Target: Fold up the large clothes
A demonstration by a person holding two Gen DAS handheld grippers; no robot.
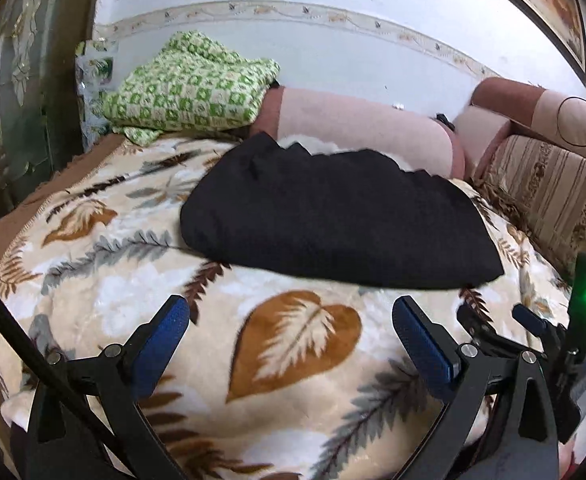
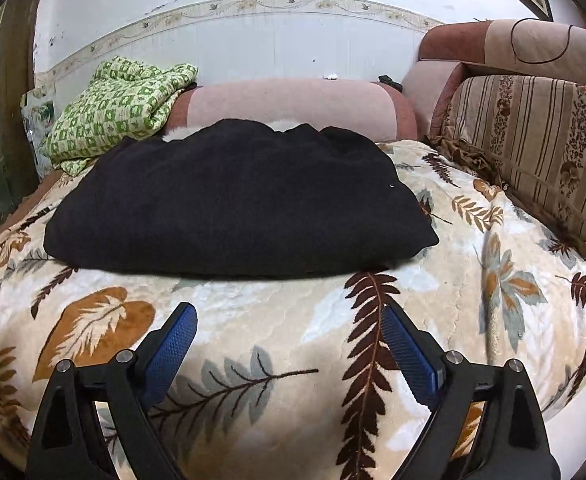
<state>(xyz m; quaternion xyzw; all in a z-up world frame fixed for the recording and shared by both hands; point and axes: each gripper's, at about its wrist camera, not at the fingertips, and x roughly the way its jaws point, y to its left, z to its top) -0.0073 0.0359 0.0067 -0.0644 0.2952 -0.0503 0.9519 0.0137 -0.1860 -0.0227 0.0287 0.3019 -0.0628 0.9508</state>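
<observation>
A black garment (image 1: 333,216) (image 2: 237,204) lies folded into a flat bundle on the leaf-patterned blanket (image 1: 293,344) (image 2: 277,344), a white lining peeking out at its far edge. My left gripper (image 1: 291,308) is open above the blanket, short of the garment's near edge, with nothing between its blue pads. My right gripper (image 2: 289,314) is open too, just in front of the garment's near edge, holding nothing. In the left wrist view the right gripper (image 1: 497,314) shows at the lower right, beside the left one.
A green checked cloth (image 1: 189,88) (image 2: 121,108) is bunched at the back left. A pink bolster (image 1: 361,128) (image 2: 293,100) runs along the wall behind the garment. A striped sofa back (image 1: 553,196) (image 2: 533,136) borders the right. A dark cabinet (image 1: 21,80) stands at the left.
</observation>
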